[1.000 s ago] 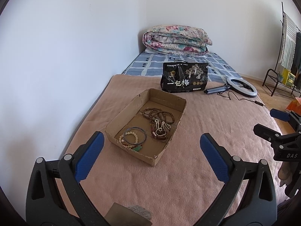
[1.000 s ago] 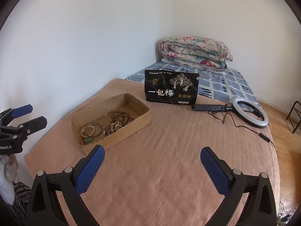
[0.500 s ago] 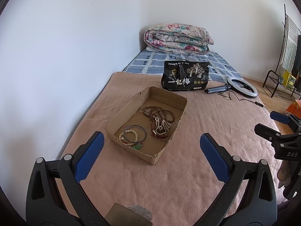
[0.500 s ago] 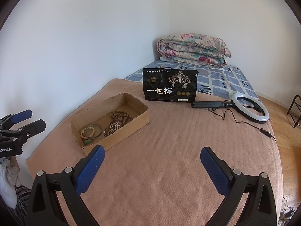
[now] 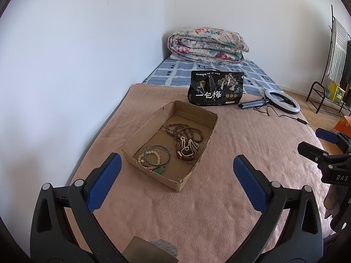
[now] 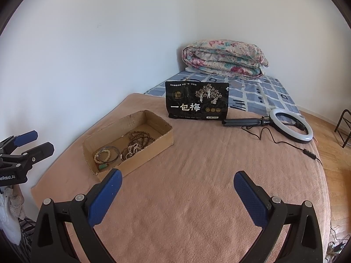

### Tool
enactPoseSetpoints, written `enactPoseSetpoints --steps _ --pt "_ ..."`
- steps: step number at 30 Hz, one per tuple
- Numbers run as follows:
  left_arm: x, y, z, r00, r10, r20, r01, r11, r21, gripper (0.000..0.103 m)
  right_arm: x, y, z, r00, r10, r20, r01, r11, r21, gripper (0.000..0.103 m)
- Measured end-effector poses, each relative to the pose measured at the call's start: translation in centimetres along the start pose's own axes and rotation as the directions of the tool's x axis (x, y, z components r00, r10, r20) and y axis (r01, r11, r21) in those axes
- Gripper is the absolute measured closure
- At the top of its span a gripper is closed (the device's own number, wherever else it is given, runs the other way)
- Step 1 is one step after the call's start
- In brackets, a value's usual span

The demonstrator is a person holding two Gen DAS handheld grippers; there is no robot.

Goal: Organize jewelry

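Note:
A shallow cardboard box (image 5: pixel 210 129) lies on a pink blanket (image 5: pixel 241 144). In it are a brown bead necklace (image 5: pixel 186 130), a pearl string on a brown band (image 5: pixel 186 149), a dark bangle (image 5: pixel 156 157), a cream bead bracelet (image 5: pixel 151 153) and a green pendant (image 5: pixel 160 170). My left gripper (image 5: pixel 176 175) is open and empty, just short of the box's near corner. My right gripper (image 6: pixel 177 188) is open and empty, over the blanket to the right of the box (image 6: pixel 153 151). Each gripper shows at the edge of the other's view, the right gripper (image 5: pixel 316 140) and the left gripper (image 6: pixel 33 142).
A black snack bag (image 6: pixel 197 100) stands behind the box. A ring light (image 6: pixel 291 127) with its cable lies to the right. A folded floral quilt (image 6: pixel 226 59) sits at the far end of the bed. A white wall runs along the left. A metal rack (image 5: pixel 324 96) stands on the floor at right.
Both grippers have shifted slightly, so the box and bag sit a little differently in view. Both stay open and empty. Nothing on the bed has moved.

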State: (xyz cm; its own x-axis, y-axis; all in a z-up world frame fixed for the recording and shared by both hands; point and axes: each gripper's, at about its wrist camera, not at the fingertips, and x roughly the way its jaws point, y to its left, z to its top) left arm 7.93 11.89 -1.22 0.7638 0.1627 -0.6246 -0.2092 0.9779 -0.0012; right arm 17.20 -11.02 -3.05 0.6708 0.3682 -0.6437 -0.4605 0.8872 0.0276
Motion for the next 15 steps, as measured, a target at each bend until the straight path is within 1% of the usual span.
enactPoseSetpoints --steps 15 --pt "0.04 0.10 0.03 1.000 -0.001 0.000 0.001 1.000 -0.002 0.000 0.06 0.49 -0.08 1.000 0.004 -0.004 -0.004 1.000 -0.007 0.000"
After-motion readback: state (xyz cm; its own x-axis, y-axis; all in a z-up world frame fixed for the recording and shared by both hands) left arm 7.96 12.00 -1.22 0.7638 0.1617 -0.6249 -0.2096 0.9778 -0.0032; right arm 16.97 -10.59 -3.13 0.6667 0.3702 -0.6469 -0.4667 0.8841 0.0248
